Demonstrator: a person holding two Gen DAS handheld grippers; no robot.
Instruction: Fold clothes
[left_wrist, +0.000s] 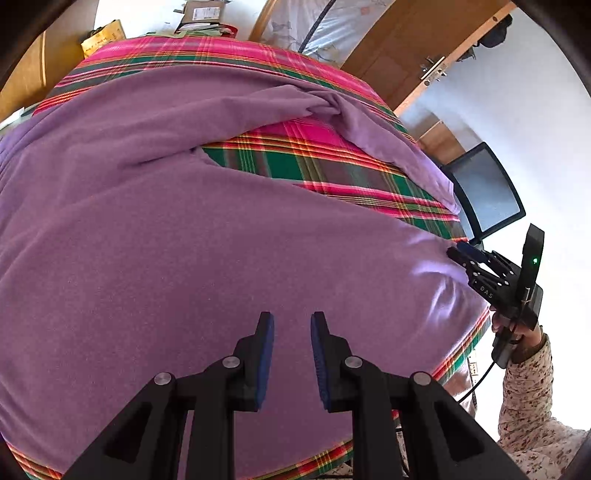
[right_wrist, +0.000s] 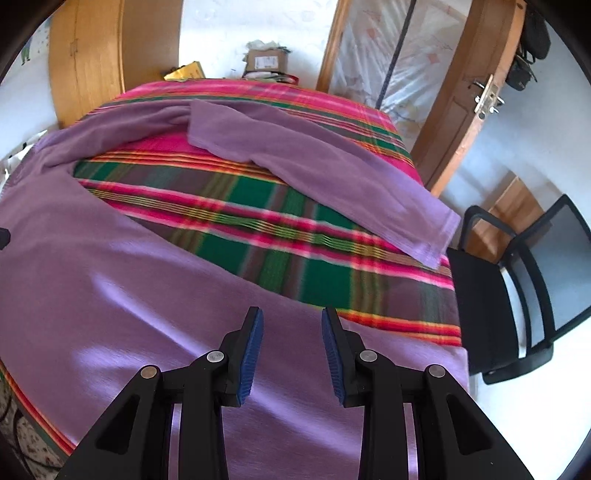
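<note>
Both claws are held with their jaws apart and nothing between the pads: the left claw (left_wrist: 291, 328) hangs over the middle of the purple top (left_wrist: 184, 240), and the right claw (right_wrist: 291, 325) hangs over its hem side, near the bench's right edge. In the left wrist view the right claw's tips appear to lie at the cloth's edge, though contact cannot be told.

The top is spread across the bench, body flat toward the near edge, one long sleeve (right_wrist: 332, 170) stretched out toward the far right corner. No fold is seen yet; the sleeve is still to be brought in and the body doubled, so the task is judged to be near its start.

The bench is covered with a pink-and-green plaid cloth (right_wrist: 280, 236). A black mesh chair (right_wrist: 524, 280) is set just beside the right edge. Wooden doors (right_wrist: 461, 110), white walls and a cardboard box (right_wrist: 266, 61) beyond the far edge are seen.
</note>
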